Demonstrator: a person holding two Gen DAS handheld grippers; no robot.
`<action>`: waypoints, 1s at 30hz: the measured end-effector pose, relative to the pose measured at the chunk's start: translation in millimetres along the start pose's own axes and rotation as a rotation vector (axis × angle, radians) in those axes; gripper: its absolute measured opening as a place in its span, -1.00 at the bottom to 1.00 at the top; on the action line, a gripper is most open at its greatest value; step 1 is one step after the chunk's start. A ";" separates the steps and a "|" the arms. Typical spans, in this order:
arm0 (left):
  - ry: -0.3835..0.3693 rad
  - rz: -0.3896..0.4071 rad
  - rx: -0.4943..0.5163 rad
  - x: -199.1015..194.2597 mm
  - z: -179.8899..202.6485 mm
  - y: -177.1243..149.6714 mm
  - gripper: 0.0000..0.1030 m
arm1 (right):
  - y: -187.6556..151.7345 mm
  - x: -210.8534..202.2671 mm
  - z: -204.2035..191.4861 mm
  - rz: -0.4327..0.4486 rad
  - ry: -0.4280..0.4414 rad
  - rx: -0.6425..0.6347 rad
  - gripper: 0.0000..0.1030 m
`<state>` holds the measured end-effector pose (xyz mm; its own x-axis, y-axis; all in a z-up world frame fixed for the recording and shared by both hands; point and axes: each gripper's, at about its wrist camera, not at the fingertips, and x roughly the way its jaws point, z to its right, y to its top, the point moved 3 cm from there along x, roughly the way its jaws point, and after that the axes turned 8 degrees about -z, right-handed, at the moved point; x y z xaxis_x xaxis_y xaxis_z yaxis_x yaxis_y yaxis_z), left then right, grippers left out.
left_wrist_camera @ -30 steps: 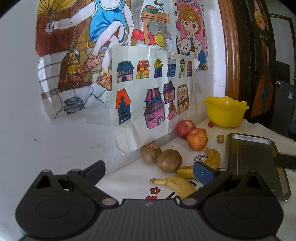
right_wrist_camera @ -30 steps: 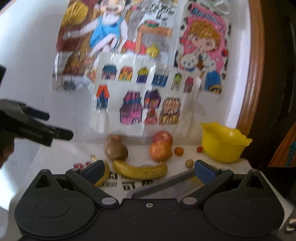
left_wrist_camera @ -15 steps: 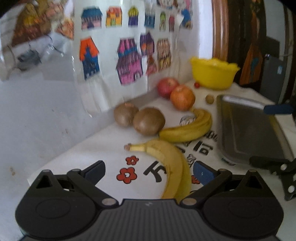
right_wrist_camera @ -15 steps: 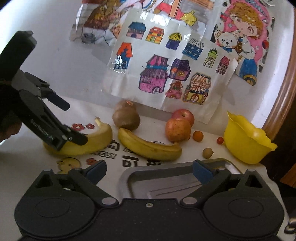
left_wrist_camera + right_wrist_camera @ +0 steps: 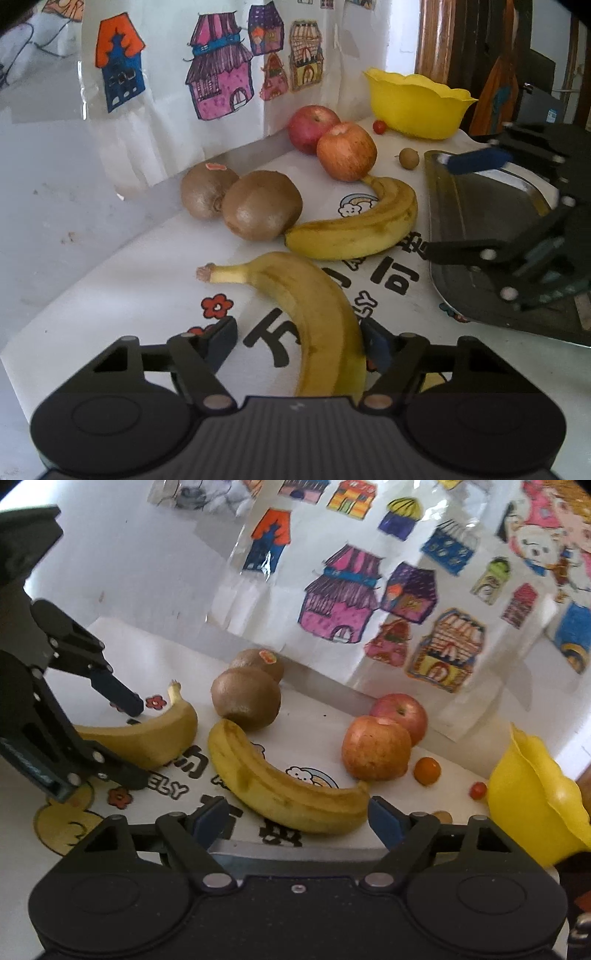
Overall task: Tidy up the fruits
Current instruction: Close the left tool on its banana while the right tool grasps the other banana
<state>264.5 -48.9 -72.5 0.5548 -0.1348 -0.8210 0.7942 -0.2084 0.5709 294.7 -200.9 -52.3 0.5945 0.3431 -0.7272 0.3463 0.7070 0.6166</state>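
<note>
Left wrist: left gripper (image 5: 299,345), closing, straddles curved banana (image 5: 314,310); right gripper (image 5: 297,821) open.

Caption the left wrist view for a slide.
Left gripper closing around the near banana; kiwis, apples and metal tray beyond.

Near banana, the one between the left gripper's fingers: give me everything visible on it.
The near banana is yellow with faint brown flecks, unpeeled, lying flat on the printed cloth, curved, its stem tip pointing toward the wall. Its lower half sits between the fingers of the left gripper, whose jaws have just been closing; the blue pads flank it, and contact cannot be confirmed. It lies apart from the second banana and the kiwis.
</note>
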 end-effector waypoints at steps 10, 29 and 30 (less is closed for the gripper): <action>-0.049 0.016 0.040 -2.2 7.7 3.9 -0.01 | 11.1 19.5 -0.3 -0.013 0.068 -0.057 0.42; -0.062 -0.003 0.055 -1.4 4.0 5.2 0.08 | 29.3 37.9 -7.4 -0.010 0.211 -0.231 0.31; -0.060 -0.003 0.056 -1.2 4.4 5.2 0.08 | 30.2 38.8 -7.8 -0.008 0.212 -0.237 0.29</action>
<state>266.9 -54.1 -68.6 0.5348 -0.1915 -0.8230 0.7799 -0.2629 0.5680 322.7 -161.4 -64.2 0.4192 0.4408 -0.7937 0.1568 0.8260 0.5415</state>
